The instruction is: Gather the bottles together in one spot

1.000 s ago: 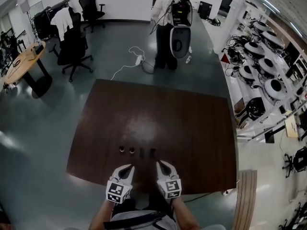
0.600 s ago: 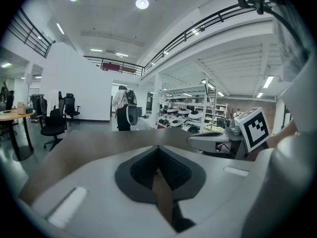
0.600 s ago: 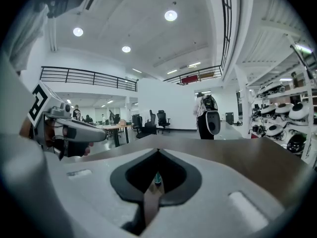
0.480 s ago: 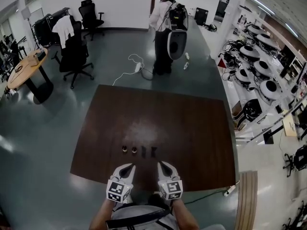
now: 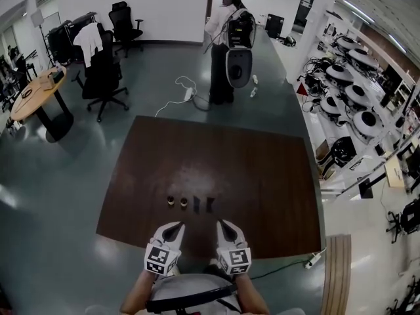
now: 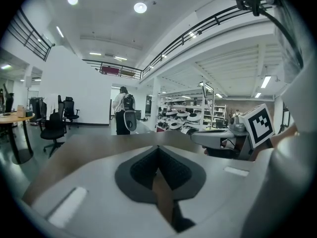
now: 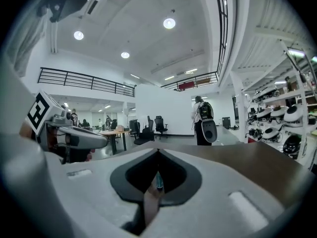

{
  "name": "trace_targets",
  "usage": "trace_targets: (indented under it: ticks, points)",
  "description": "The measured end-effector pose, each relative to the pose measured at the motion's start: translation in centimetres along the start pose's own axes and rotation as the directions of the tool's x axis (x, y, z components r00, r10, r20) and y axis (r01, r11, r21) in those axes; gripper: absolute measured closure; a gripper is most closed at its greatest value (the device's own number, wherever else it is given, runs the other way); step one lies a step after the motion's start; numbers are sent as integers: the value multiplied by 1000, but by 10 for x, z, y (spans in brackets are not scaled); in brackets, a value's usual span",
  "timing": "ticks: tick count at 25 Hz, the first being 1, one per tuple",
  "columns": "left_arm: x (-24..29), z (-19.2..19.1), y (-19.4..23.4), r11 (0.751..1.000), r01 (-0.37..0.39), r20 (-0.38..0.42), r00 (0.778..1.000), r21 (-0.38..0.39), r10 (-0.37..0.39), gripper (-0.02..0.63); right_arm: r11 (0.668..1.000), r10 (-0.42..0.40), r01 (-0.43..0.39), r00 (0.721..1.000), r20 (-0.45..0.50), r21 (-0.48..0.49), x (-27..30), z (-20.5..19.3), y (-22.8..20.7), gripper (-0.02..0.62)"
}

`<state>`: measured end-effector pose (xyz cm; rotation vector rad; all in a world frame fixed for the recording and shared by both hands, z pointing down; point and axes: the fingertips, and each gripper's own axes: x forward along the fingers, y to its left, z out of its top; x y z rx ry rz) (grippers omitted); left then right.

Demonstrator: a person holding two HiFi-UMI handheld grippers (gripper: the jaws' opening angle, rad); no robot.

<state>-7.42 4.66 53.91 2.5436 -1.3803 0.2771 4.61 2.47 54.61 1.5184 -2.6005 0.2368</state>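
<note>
Several small bottles (image 5: 190, 203) stand in a short row on the dark brown table (image 5: 262, 176), toward its near edge. The two at the left show light caps and the two at the right look dark. My left gripper (image 5: 174, 228) hovers just short of the row with its jaws shut and nothing in them; its tips meet in the left gripper view (image 6: 157, 148). Beside it, my right gripper (image 5: 224, 226) is also shut and holds nothing (image 7: 157, 151). A teal-capped bottle (image 7: 159, 181) shows through the gap behind its tips.
A person with a backpack (image 5: 226, 25) stands beyond the table's far edge beside a white machine (image 5: 237, 65). Office chairs (image 5: 104, 71) and a round wooden table (image 5: 36, 90) are at the left. Racks of white devices (image 5: 351, 87) line the right. A cable (image 5: 176, 90) lies on the floor.
Both grippers have risen slightly near the table's front edge, still shut. The bottles stay in their row. The person at the back has shifted a little.
</note>
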Motion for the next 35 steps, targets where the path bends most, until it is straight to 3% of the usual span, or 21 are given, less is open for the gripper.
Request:
trace_targets:
  ticks: [4,17,35]
  points:
    - [0,1,3,999,-4,6,1000,35,4,605,1000,-30,30,1000,9,9,-6,0,-7,594]
    - [4,4,8,999,-8,5,1000,42,8,606,1000,-30,30,999,11,4,-3,2,-10,594]
    - [6,7,4,1000,10,-8,1000,18,-10,606,1000,-22,22,1000,-3,3,0,-1,-9,594]
